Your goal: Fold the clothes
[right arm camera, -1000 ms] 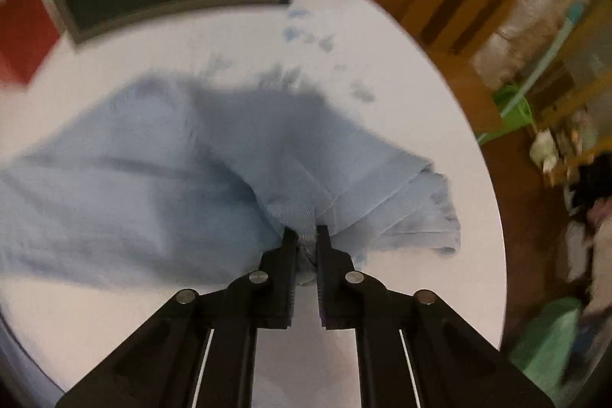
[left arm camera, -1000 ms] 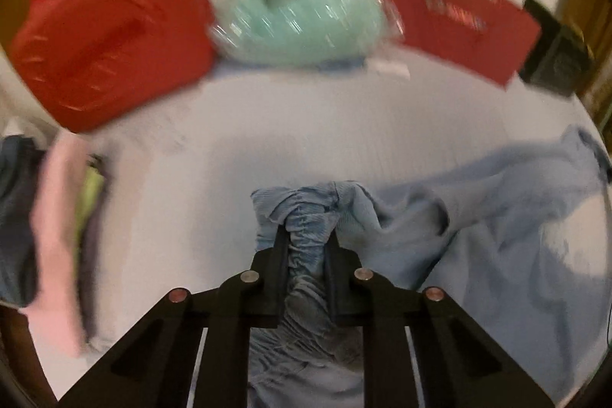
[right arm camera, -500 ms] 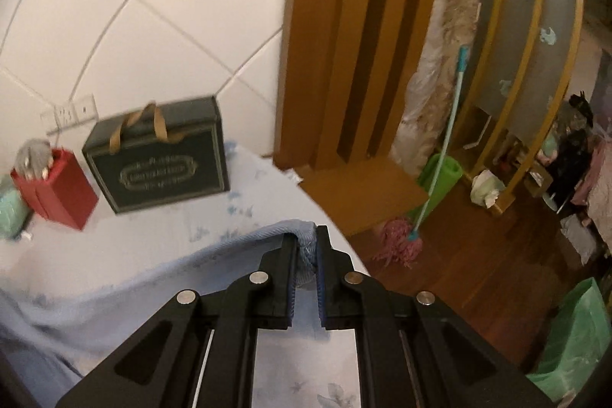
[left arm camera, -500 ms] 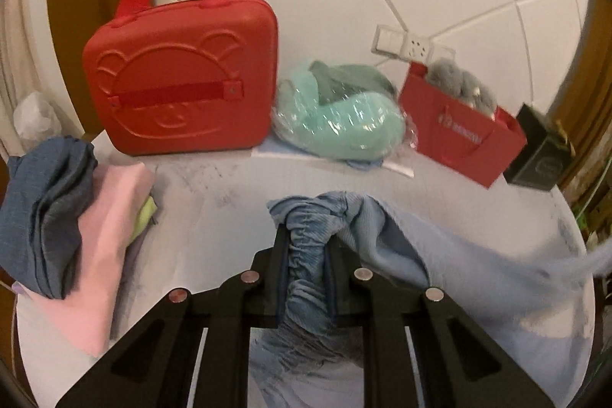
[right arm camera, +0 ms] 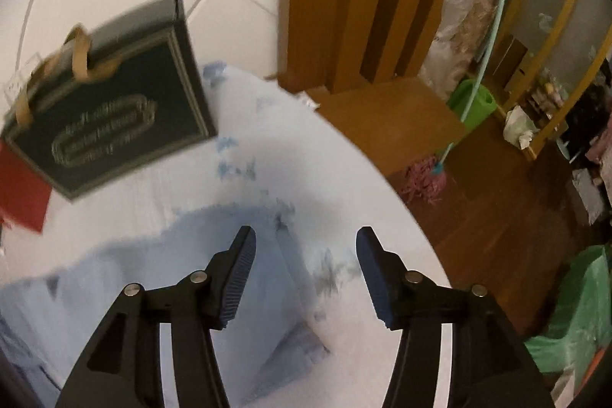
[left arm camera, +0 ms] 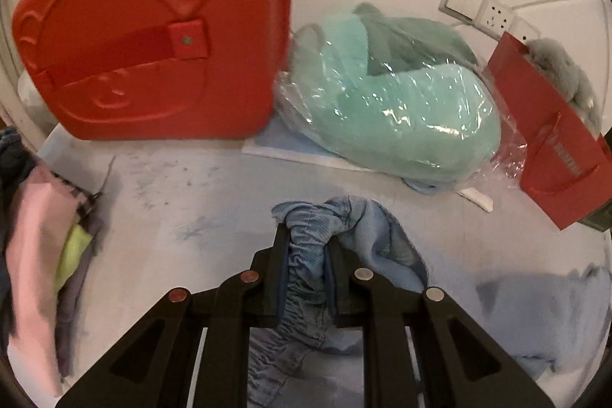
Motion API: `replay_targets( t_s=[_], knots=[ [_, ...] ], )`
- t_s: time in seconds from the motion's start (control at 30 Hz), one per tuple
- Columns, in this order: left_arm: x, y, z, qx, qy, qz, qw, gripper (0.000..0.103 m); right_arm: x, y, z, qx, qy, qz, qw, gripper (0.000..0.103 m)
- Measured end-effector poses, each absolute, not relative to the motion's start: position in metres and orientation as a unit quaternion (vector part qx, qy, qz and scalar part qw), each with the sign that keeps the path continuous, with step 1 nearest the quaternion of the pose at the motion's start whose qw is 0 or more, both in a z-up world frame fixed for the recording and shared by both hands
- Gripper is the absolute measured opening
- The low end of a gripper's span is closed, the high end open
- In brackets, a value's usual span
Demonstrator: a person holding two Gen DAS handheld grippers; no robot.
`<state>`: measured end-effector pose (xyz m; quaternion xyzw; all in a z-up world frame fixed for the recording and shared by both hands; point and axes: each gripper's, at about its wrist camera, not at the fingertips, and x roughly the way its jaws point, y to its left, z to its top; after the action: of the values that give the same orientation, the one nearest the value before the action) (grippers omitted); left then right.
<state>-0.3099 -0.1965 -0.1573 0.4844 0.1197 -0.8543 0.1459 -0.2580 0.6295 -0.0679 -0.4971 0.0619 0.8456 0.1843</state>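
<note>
The left gripper [left arm camera: 306, 247] is squeezing a bunched, stretchy edge of the blue garment [left arm camera: 367, 236]. The cloth is sticking up between its two fingers and spilling out toward 3 o'clock, where it is lying flat on the white table [left arm camera: 172, 186].

The right gripper [right arm camera: 306, 255] is opening, and nothing is sitting between its fingers. The other end of the blue garment [right arm camera: 283, 301] is lying on the table right under it, with one corner at about 6 o'clock.

In the left wrist view, a red case with a bear face [left arm camera: 153, 25] is standing at 11 o'clock. A green soft thing in clear plastic [left arm camera: 394, 98] is sitting at 1 o'clock, just beside the case. A red paper bag [left arm camera: 550, 148] is standing at 3 o'clock. A pile of pink and dark clothes [left arm camera: 30, 247] is lying at 9 o'clock.

In the right wrist view, a dark box with gold handles [right arm camera: 111, 117] is standing at 10 o'clock. A pink mop [right arm camera: 424, 178] is resting on the wood floor at 3 o'clock.
</note>
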Motion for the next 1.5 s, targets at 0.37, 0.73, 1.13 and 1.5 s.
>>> replay_targets(
  t_s=[0.37,0.73,1.13,1.5],
  knots=[
    [-0.286,-0.213,-0.169,0.498,0.120,-0.844,0.160,0.015,-0.174,0.637,-0.139,-0.565,0.090,0.802,0.172,0.065],
    [-0.237,-0.213,-0.112,0.455,0.114,-0.866,0.175,0.015,-0.186,0.618,-0.169,-0.569,0.100,0.800,0.163,0.005],
    [-0.164,-0.204,-0.038,0.400,0.106,-0.901,0.133,0.015,-0.033,0.636,0.028,-0.365,0.175,0.893,0.195,0.006],
    [-0.278,-0.192,-0.082,0.470,0.095,-0.870,0.116,0.018,-0.119,0.669,0.048,-0.432,0.152,0.864,0.209,0.006]
  ],
)
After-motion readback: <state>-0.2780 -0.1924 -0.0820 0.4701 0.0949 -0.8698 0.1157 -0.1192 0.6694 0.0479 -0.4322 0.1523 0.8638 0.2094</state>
